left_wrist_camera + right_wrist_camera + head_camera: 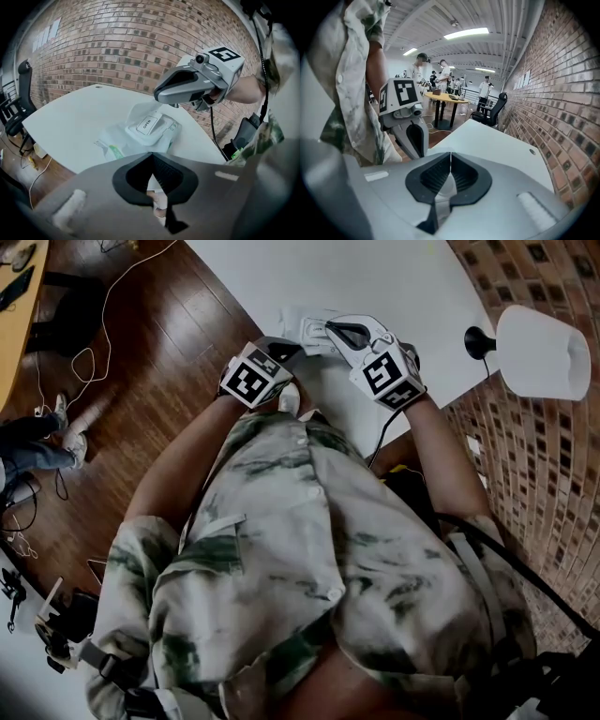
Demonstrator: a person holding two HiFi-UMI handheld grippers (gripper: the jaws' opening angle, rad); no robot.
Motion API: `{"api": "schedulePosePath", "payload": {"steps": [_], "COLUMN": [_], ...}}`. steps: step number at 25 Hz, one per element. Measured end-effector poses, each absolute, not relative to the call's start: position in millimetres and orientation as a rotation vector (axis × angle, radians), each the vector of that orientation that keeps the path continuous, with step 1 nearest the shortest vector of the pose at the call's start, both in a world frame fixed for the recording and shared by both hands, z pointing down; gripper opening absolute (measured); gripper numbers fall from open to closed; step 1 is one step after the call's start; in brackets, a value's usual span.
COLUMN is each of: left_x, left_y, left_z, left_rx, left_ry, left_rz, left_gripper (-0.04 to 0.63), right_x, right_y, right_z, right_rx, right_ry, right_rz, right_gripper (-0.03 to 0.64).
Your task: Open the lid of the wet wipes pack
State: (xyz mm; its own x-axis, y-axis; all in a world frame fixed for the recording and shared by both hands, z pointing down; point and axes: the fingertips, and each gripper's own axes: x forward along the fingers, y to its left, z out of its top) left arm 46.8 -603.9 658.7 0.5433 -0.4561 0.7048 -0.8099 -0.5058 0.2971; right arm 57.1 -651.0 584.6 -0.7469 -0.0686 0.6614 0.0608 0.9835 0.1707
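The wet wipes pack lies flat on the white table near its front edge, its white lid marked OPEN and closed. In the head view the pack shows between both tools. My left gripper is shut and empty, just short of the pack on its near side. My right gripper is also shut and hovers over the pack's right end; it appears in the left gripper view above the lid. The right gripper view shows my right gripper's jaws shut, with the left gripper facing them.
A brick wall runs along the table's far side. A white lamp stands at the right. Cables lie on the wooden floor left of the table. An office chair and several people stand beyond the table's end.
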Motion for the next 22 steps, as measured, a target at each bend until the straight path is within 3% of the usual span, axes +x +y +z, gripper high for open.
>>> {"api": "schedulePosePath", "payload": {"steps": [16,22], "left_x": [44,45], "left_y": [-606,-606], "left_z": [662,662], "left_rx": [2.147,2.127], "left_ry": [-1.054,-1.067], "left_rz": [0.737,0.721], "left_gripper": [-0.002,-0.002], "right_x": [37,36], "right_y": [-723,-743], "right_z": [606,633], "right_rx": [0.073,0.081], "right_ry": [-2.469,-2.482], "right_rz": [0.029,0.301], "right_gripper": [0.005,0.003]}}
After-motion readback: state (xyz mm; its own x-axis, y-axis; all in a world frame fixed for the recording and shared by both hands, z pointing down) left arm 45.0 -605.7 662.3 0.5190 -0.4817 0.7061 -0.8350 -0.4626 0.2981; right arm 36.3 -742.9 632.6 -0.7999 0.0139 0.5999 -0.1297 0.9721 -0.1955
